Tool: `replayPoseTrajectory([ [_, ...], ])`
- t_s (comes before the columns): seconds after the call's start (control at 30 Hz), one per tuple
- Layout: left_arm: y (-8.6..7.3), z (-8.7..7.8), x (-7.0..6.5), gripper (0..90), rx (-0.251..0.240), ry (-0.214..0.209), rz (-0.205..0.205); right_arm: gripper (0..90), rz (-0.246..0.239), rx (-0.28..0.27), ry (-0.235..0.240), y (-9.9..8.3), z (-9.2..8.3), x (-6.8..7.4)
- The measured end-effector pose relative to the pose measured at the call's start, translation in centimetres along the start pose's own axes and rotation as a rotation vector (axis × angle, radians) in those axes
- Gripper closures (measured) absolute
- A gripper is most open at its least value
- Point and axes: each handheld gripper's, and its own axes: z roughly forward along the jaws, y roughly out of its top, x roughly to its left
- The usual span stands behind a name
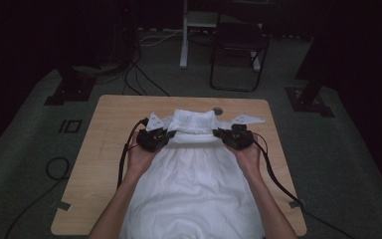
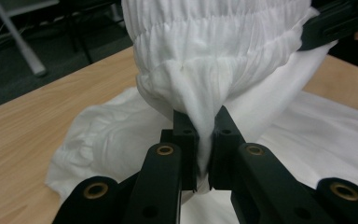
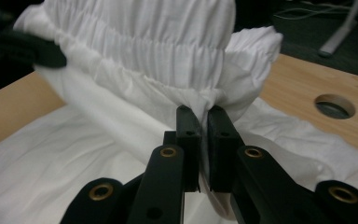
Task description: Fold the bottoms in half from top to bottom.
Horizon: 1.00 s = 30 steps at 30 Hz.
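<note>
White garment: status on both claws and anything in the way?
Left claw and right claw shut on white garment. Gathered band lifted off table. Nothing in the way.

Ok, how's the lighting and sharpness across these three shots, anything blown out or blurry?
High view: dim overall, room nearly black, white gathered cloth garment brightest but soft. Left gripper view: well lit, left gripper crisp, cloth folds sharp, wooden table evenly lit. Right gripper view: right gripper sharp, far background dark, round hole in the tabletop slightly soft.

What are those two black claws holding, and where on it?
A white garment: the left gripper and right gripper each pinch its gathered elastic band, one at each side.
</note>
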Motion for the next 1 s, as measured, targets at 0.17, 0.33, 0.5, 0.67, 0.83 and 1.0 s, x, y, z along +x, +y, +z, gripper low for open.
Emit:
replayPoseTrajectory([
  [0.17, -4.3, 0.0, -2.3, 84.3, 0.088, -0.052, -0.001, 85.1, -0.007, 0.077, 0.043, -4.0, -0.5, 1.8],
  [0.33, -9.5, 2.7, -3.4, 84.1, 0.241, -0.106, -0.053, 85.1, 0.028, 0.201, 0.062, -9.0, 1.2, 2.4],
  [0.5, -11.0, 4.1, -3.5, 83.8, 0.275, -0.085, -0.051, 85.0, 0.055, 0.256, 0.06, -11.3, 2.9, 2.3],
  [0.67, -10.7, 4.9, -2.8, 83.7, 0.27, -0.06, -0.046, 85.1, 0.036, 0.266, 0.03, -11.0, 4.0, 2.1],
  [0.83, -10.0, 6.1, -1.8, 83.7, 0.269, -0.011, -0.049, 85.1, 0.014, 0.267, -0.005, -10.2, 5.3, 1.4],
  [1.0, -9.0, 7.7, -0.4, 83.7, 0.271, 0.024, -0.065, 85.2, 0.019, 0.263, -0.028, -9.1, 6.8, -0.1],
])
